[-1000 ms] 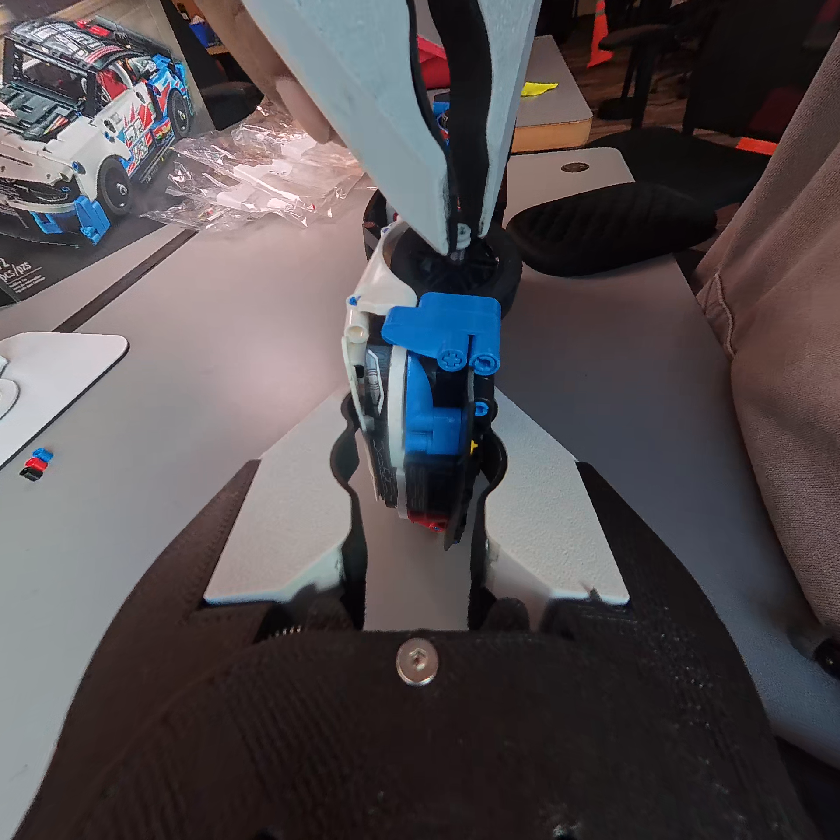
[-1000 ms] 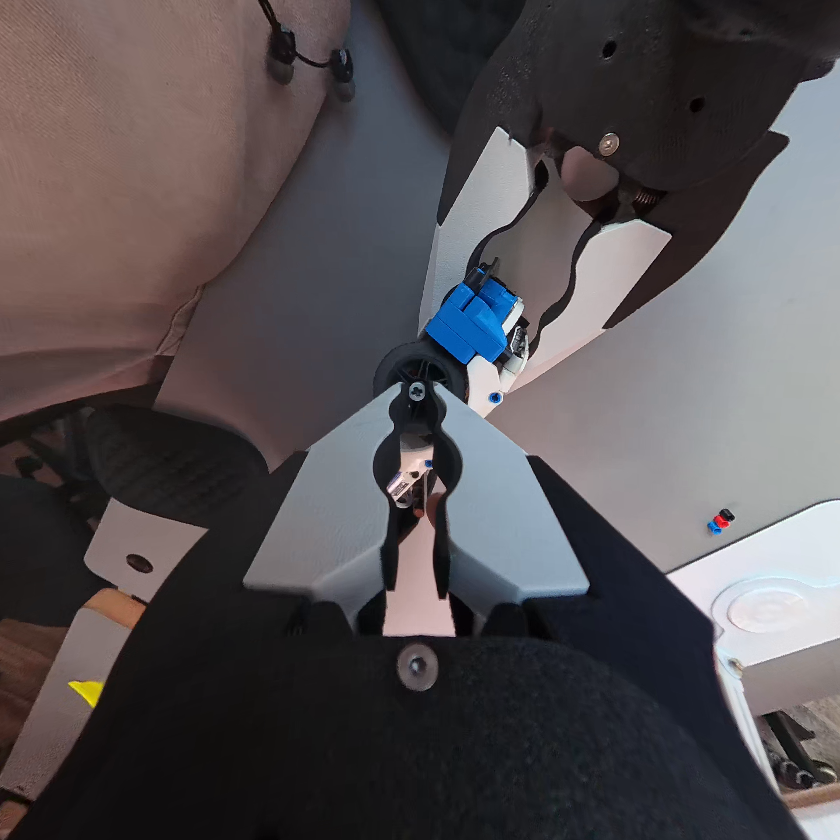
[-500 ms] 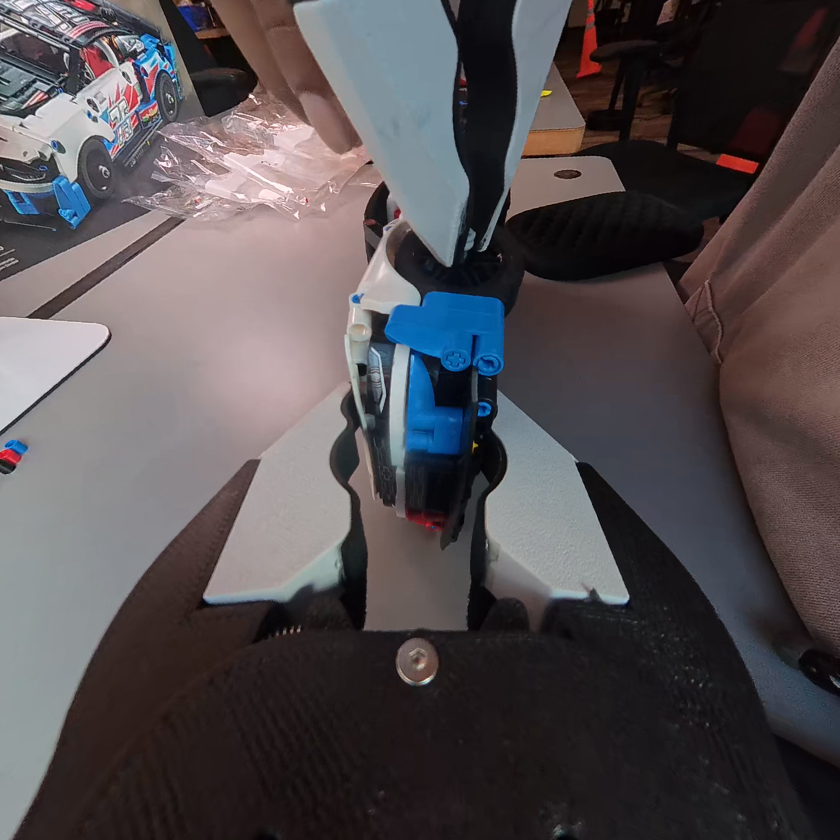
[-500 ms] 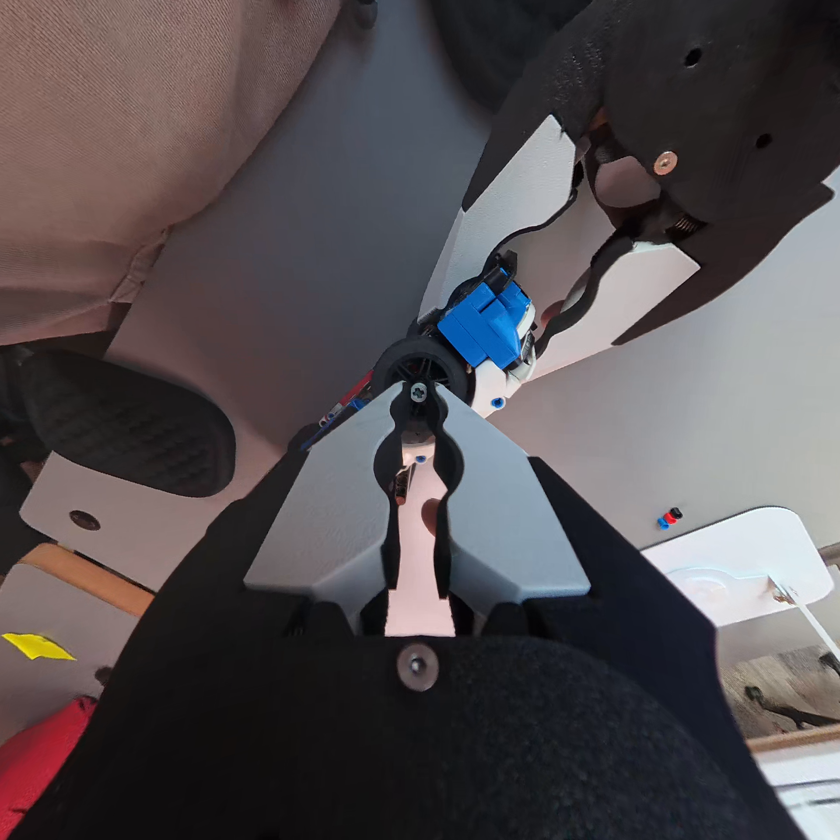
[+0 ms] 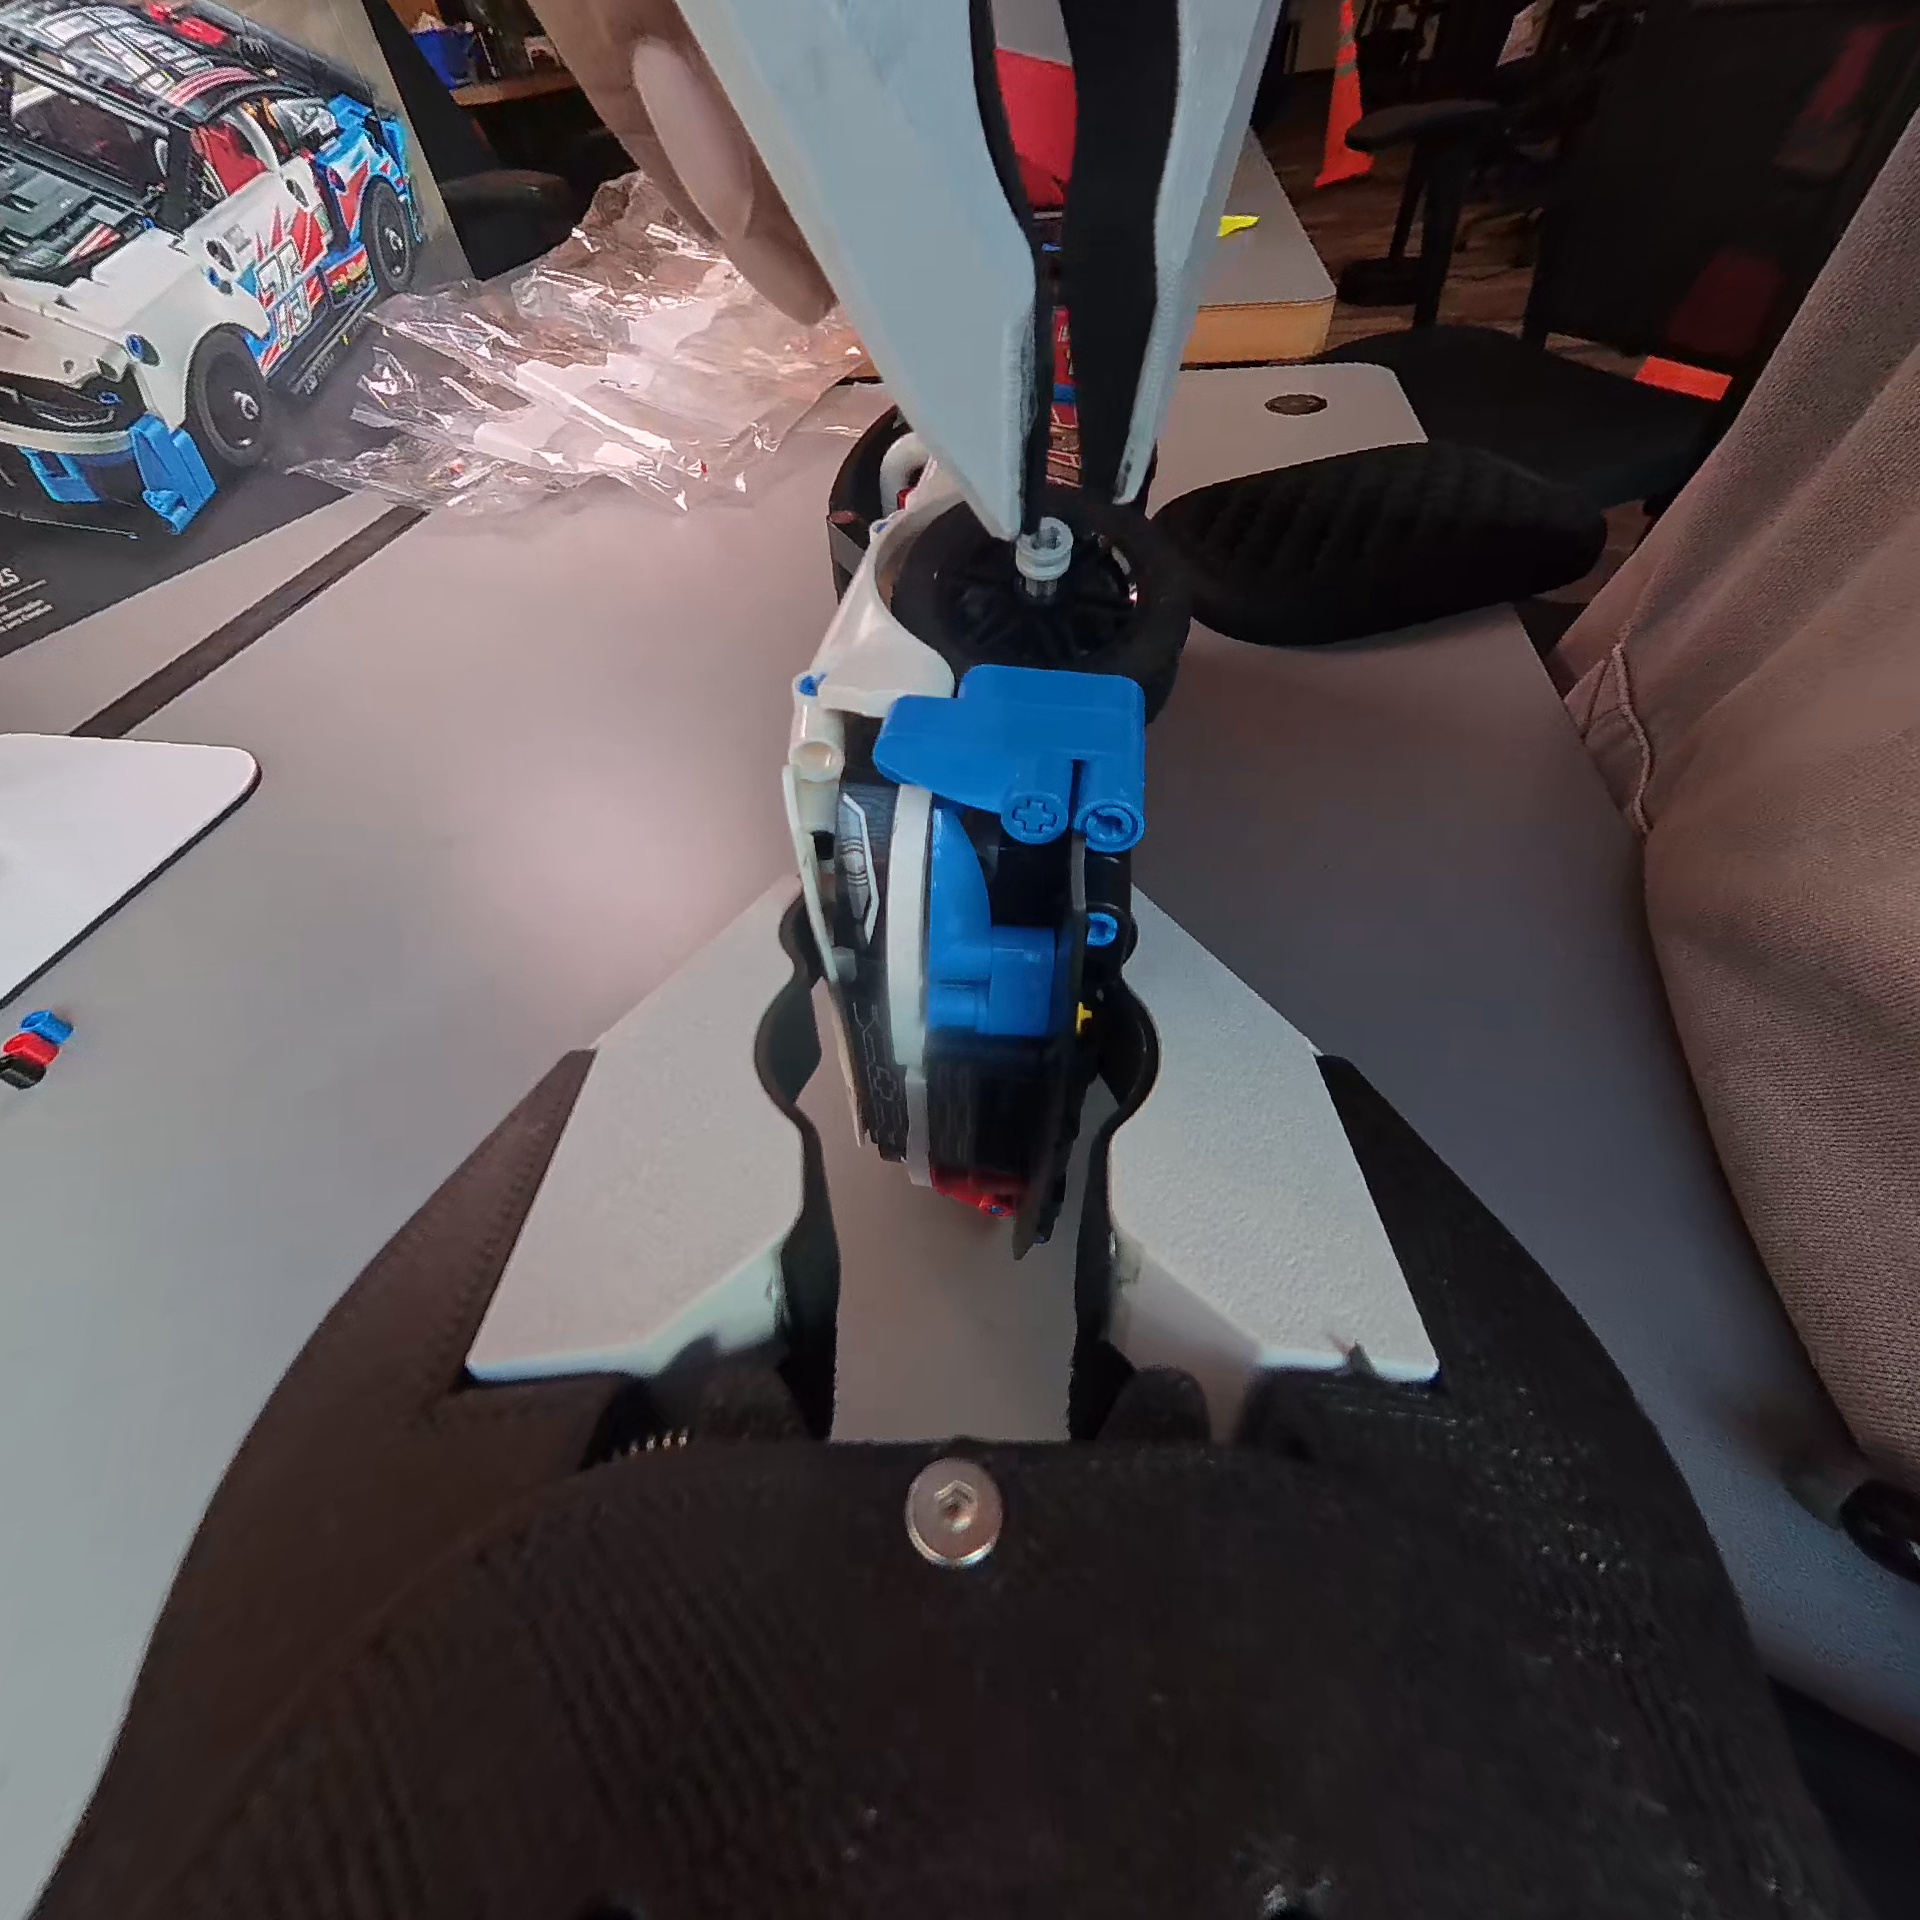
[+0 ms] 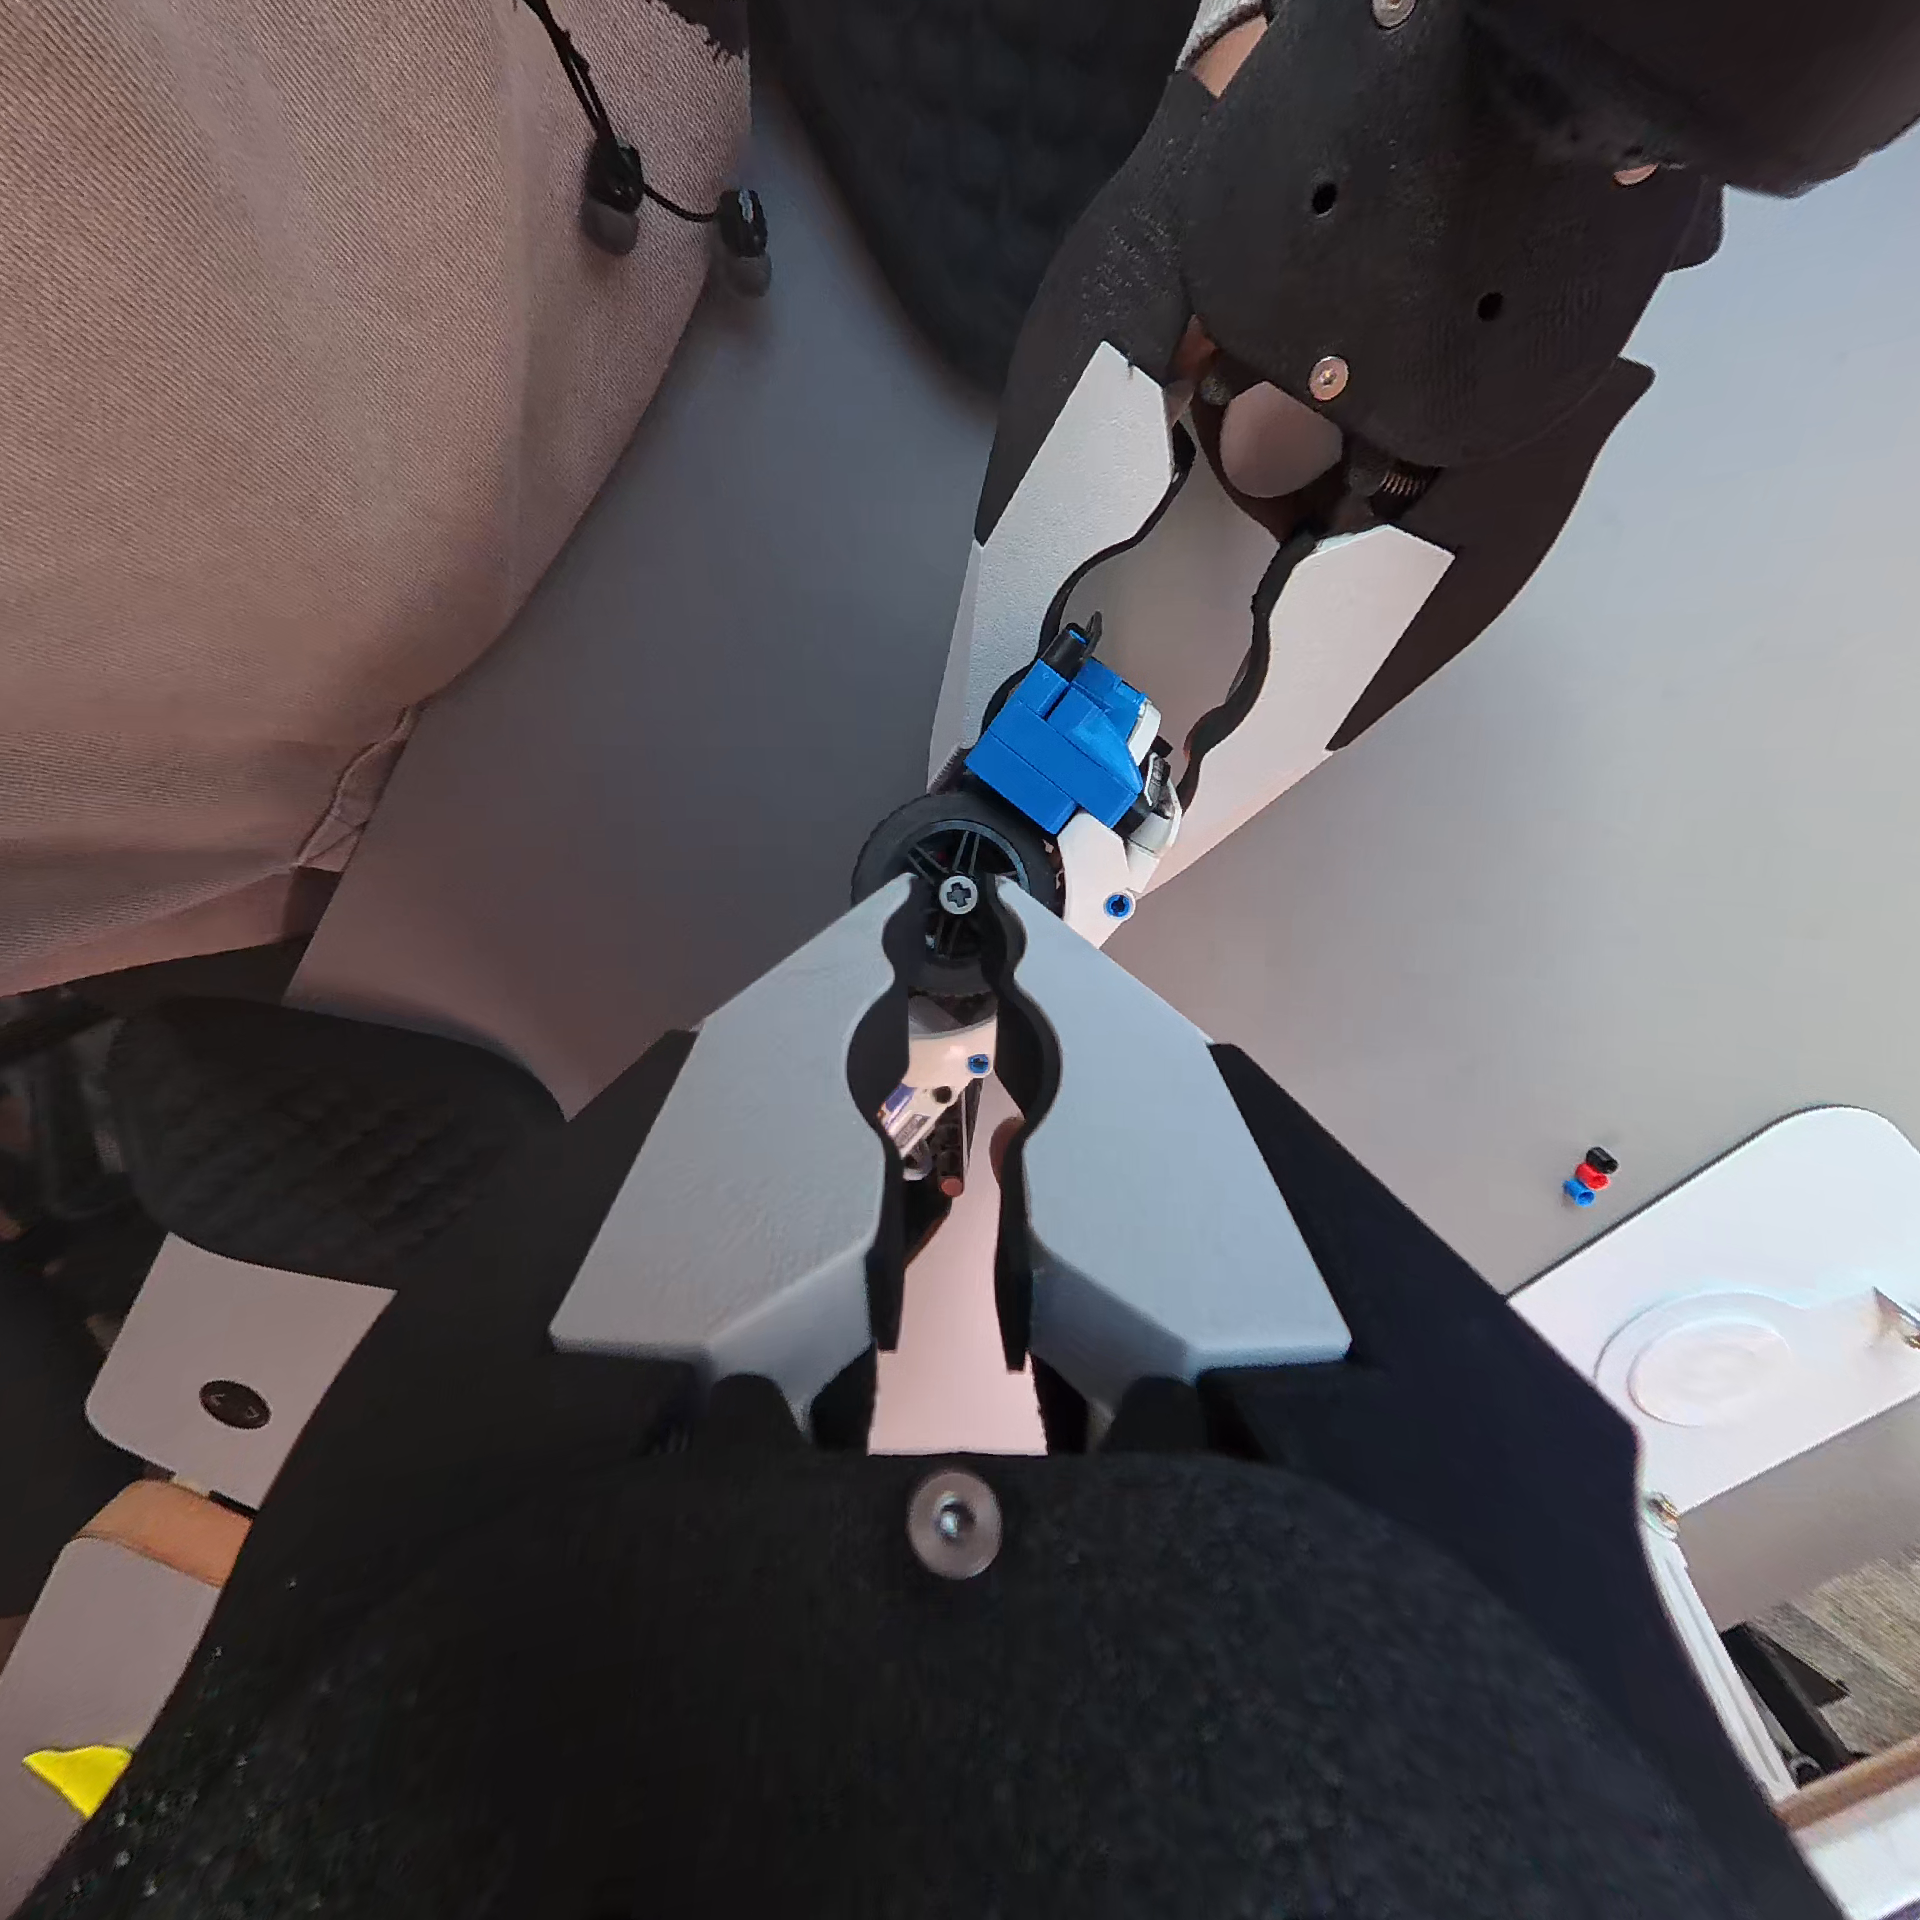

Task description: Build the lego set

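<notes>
Left gripper (image 5: 961, 997) fingers pinch the lego car (image 5: 956, 935); right gripper (image 6: 958, 894) fingers pinch a grey axle pin (image 6: 959, 891) at its black wheel (image 5: 1049, 613).

A grey desk (image 5: 436, 831) carries a printed set box (image 5: 156, 343) at its far left, crumpled clear plastic bags (image 5: 582, 384) just beside it, a white plate-like stand (image 5: 94, 831) at the left edge, and 3 small pieces (image 5: 31, 1044), blue, red and black, lying close together near that stand.
</notes>
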The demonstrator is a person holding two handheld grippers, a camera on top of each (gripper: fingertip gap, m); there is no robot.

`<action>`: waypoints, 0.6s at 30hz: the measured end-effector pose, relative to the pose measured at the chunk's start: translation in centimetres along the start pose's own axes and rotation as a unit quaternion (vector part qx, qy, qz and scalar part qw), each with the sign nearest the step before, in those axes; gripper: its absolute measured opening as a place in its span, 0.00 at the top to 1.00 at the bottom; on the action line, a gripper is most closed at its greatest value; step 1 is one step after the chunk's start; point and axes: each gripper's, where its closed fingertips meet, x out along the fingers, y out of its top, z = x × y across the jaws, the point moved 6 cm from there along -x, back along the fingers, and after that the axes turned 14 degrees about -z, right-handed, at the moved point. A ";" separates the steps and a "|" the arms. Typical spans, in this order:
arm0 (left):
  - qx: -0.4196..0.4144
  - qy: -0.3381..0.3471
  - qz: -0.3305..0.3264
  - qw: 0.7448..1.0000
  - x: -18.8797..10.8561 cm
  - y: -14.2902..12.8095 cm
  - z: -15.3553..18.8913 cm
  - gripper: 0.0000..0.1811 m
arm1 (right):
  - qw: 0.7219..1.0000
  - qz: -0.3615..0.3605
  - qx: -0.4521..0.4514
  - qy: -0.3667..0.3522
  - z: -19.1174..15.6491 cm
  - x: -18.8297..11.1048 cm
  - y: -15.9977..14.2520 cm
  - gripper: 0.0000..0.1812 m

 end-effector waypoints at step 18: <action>0.003 0.003 -0.002 1.000 0.0 0.0 0.1 0.73 | 0.999 -0.049 0.005 0.016 0.3 0.0 0.7 1.00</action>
